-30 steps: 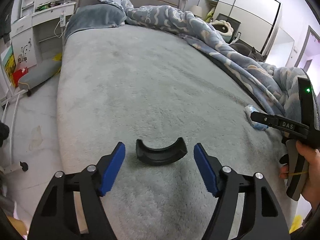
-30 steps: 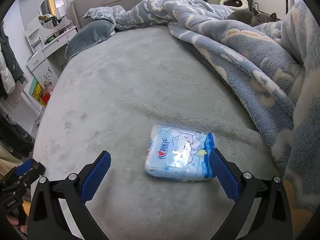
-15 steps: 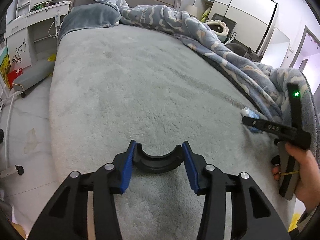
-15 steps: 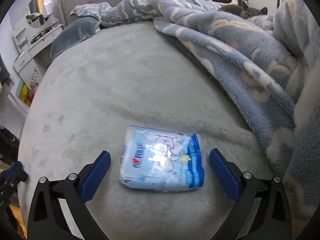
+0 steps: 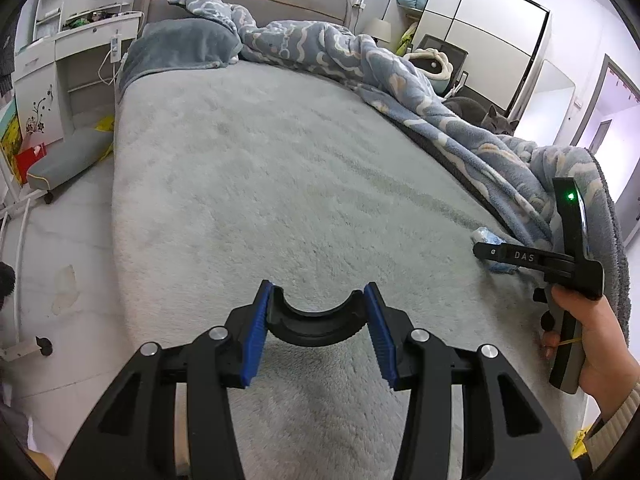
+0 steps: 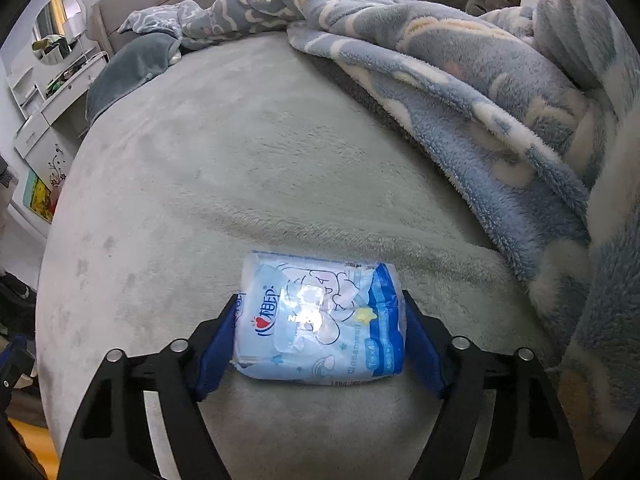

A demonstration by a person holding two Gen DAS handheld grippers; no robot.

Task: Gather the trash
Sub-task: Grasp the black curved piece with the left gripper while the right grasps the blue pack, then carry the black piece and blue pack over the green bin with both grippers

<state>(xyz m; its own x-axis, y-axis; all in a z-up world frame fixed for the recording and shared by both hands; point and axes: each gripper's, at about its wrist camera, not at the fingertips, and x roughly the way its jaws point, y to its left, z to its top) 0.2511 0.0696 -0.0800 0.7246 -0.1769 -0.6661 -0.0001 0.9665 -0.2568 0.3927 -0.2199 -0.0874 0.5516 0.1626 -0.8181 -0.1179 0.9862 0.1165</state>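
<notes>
My left gripper (image 5: 318,322) is shut on a black curved plastic piece (image 5: 316,326), held just above the grey bed cover (image 5: 260,184). My right gripper (image 6: 320,332) is shut on a light blue tissue pack (image 6: 320,316) that lies on the bed cover (image 6: 220,160). The left wrist view shows the right gripper (image 5: 496,254) at the right with the pack (image 5: 490,240) partly hidden behind it, next to the blanket.
A rumpled blue blanket (image 6: 480,92) covers the bed's right side, close to the pack. A grey cat (image 5: 486,118) lies behind it. A grey pillow (image 5: 180,50) sits at the headboard. A white dresser (image 5: 60,64) and bare floor (image 5: 60,260) lie left of the bed.
Both grippers have closed. The left one shut on the black curved piece and lifted slightly. The right one moved forward and shut on the tissue pack.
</notes>
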